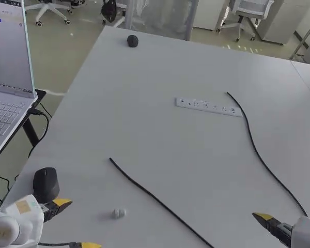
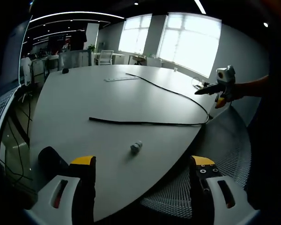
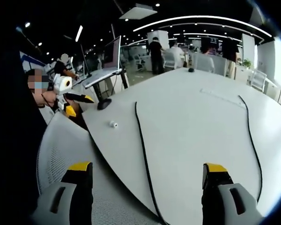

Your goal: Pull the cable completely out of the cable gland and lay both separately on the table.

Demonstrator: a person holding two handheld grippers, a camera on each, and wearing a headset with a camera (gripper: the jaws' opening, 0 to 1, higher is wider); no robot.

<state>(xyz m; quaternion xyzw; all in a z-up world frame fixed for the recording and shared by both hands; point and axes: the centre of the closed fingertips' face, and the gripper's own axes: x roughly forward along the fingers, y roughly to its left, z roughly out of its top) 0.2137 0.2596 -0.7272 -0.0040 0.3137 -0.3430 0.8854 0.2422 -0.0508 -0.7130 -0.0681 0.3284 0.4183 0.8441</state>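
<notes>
Left gripper and right gripper hover with jaws spread wide and empty at the near edge of the white table. On it lies the thin black cable, free of the small white cable gland near it.

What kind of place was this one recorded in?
Probably an open-plan office: white wheeled office chairs beyond the large pale grey table, an open silver laptop beside it, and people standing farther back.
</notes>
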